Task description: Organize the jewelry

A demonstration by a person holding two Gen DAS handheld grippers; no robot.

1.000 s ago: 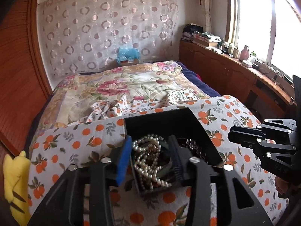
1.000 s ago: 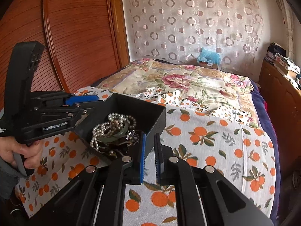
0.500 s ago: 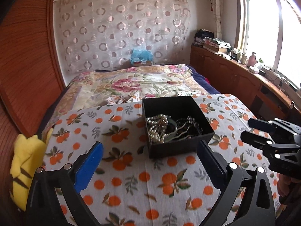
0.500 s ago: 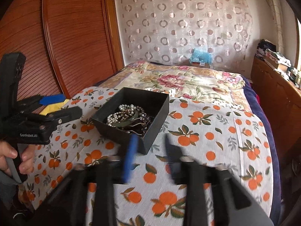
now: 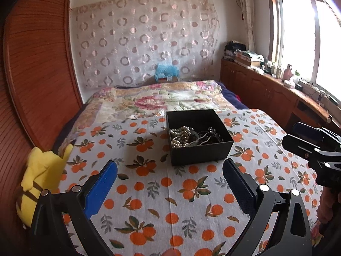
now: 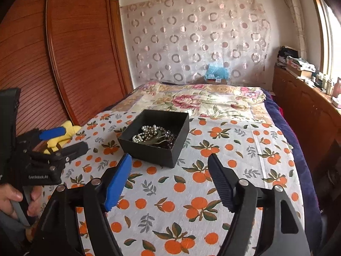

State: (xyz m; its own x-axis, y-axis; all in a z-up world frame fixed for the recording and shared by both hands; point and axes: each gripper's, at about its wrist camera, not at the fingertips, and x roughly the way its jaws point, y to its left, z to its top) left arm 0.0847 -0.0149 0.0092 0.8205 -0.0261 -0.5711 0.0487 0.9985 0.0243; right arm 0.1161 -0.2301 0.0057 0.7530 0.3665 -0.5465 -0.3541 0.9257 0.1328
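Bedspread with orange print (image 5: 162, 192), both grippers released and nothing between their jaws.

Nearest, the left gripper (image 5: 170, 183) stands spread wide and the right gripper (image 6: 168, 177), whose jaws have just been opening, is likewise empty; beyond them the box (image 5: 198, 151) rests on the cloth, pearls (image 5: 181, 136) tangled inside. Judged best: enter from above and pinch one strand only, steadying the box wall.

So the bed (image 5: 191, 213) has an orange-print sheet (image 6: 223, 170) spread over the near part, with a floral quilt (image 5: 162, 100) further back. A black box (image 5: 198, 149) full of jewelry (image 5: 187, 136) sits right on the sheet, just past the fingertips. A yellow plush toy (image 5: 42, 177) lies at the bed's edge, left of the left finger.
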